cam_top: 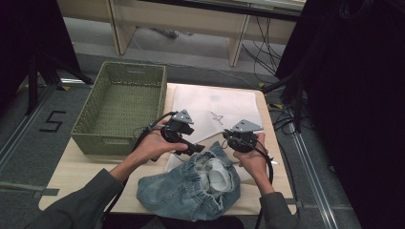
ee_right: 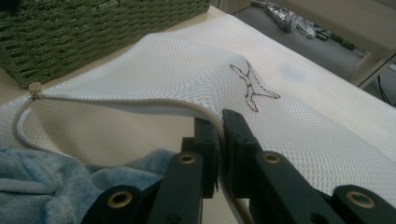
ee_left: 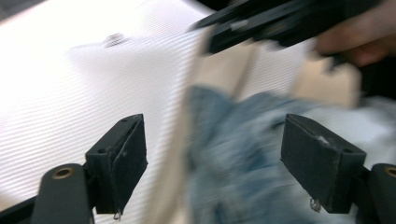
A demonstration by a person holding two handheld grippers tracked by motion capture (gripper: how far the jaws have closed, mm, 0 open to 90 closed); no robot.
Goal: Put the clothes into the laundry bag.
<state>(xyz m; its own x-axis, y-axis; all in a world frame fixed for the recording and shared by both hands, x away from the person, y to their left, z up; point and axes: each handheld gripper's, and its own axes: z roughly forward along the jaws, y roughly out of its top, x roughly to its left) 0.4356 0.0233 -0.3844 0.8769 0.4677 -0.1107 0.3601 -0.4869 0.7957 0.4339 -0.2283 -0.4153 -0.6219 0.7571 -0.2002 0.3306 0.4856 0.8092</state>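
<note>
Denim garment [cam_top: 188, 183] lies crumpled at the table's [cam_top: 76, 169] near edge in the high view, its top reaching the white mesh bag [cam_top: 215, 107] beside the green basket [cam_top: 122, 105].

Left gripper view: left gripper [ee_left: 212, 158], jaws wide apart, hovers over blurred denim.

Right gripper view: right gripper [ee_right: 219, 135] pinches the bag's zippered edge, lifting it.

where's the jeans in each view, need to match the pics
High view: jeans lie bottom centre on the table's near edge, below both grippers.
Left gripper view: blurred denim at lower centre, between the open fingers.
Right gripper view: denim in the bottom-left corner, at the bag's open mouth.
Shared landmark: the white mesh bag, just beyond the jeans in all three.
</note>
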